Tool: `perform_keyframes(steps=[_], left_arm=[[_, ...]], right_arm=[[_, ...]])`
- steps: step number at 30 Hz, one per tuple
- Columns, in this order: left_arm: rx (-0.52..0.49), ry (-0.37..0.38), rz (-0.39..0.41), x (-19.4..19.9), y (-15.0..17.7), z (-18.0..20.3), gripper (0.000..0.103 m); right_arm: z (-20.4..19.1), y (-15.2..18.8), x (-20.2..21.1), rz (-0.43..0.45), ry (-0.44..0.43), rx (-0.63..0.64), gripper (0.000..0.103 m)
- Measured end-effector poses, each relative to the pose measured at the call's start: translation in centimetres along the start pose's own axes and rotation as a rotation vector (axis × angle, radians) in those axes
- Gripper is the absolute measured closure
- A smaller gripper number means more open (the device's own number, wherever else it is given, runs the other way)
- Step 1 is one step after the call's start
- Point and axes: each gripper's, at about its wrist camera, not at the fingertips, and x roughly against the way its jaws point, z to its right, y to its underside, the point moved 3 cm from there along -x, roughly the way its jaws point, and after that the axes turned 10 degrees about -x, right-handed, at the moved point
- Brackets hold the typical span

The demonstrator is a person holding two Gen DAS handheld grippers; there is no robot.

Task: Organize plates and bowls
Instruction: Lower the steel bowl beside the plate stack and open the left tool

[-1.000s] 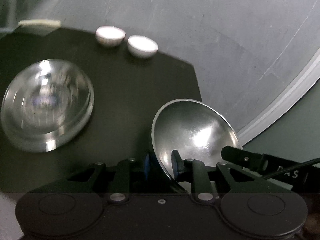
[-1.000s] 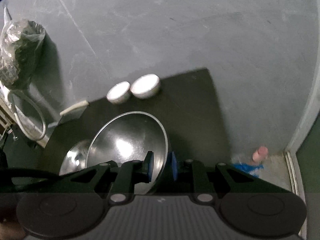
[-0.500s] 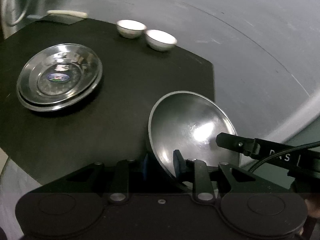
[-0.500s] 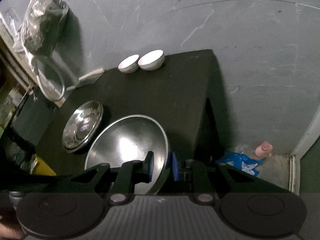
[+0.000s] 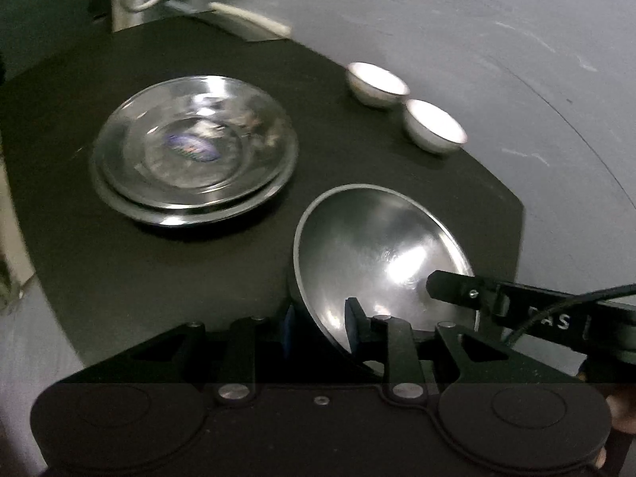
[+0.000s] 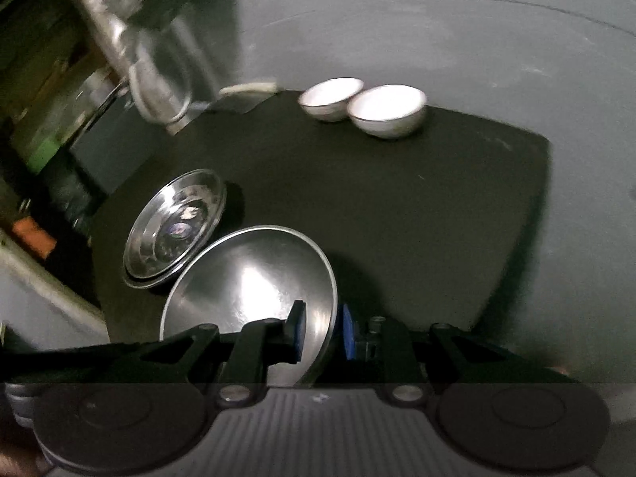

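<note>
Gripping steel bowl (image 5: 381, 262) by opposite rims, left gripper (image 5: 318, 324) and right gripper (image 6: 320, 332) both clamped on it, sharing load above tabletop (image 5: 159, 278) near edge, beside stacked plates (image 5: 194, 151); small bowls (image 6: 361, 109) waiting at far edge.

the left gripper (image 5: 320, 328) is clamped on the near rim of a tilted steel bowl (image 5: 381, 262) above the black mat's (image 5: 179, 278) right edge. the right gripper's finger (image 5: 461, 292) reaches over its far side. stacked steel plates (image 5: 194, 149) lie mid-mat; two white bowls (image 5: 405, 103) sit side by side along the far edge.
</note>
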Motion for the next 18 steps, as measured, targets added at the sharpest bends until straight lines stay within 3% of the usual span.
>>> perform_keyframes(steps=[3, 5, 7, 8, 9, 12, 14, 18], left_arm=[[0.066, -0.016, 0.017, 0.1, 0.5, -0.9, 0.074], [0.110, -0.033, 0.041, 0.7, 0.8, -1.3, 0.064], [0.142, -0.051, 0.072, 1.5, 1.2, -1.7, 0.040], [0.159, -0.062, 0.085, 1.9, 1.4, -1.9, 0.033], [0.180, -0.077, 0.099, 2.4, 1.6, -2.2, 0.024], [0.266, -0.129, 0.120, 3.8, 2.1, -3.1, 0.018], [0.313, -0.181, 0.132, 4.7, 2.1, -3.7, 0.004], [0.383, -0.322, 0.149, 6.8, 1.3, -4.1, 0.001]], right_arm=[[-0.5, -0.5, -1.3, -0.056, -0.030, 0.029, 0.080], [-1.3, -0.6, -1.6, -0.068, -0.055, 0.093, 0.078], [-1.9, -0.5, -1.9, -0.089, -0.074, 0.143, 0.074], [-2.1, -0.5, -1.9, -0.101, -0.081, 0.164, 0.070], [-2.3, -0.5, -1.7, -0.104, -0.090, 0.190, 0.058], [-2.2, -0.6, -0.9, -0.087, -0.091, 0.253, 0.034], [-1.8, -1.0, -0.4, -0.079, -0.092, 0.286, 0.023], [-0.6, -3.1, 0.7, -0.029, -0.085, 0.321, 0.010]])
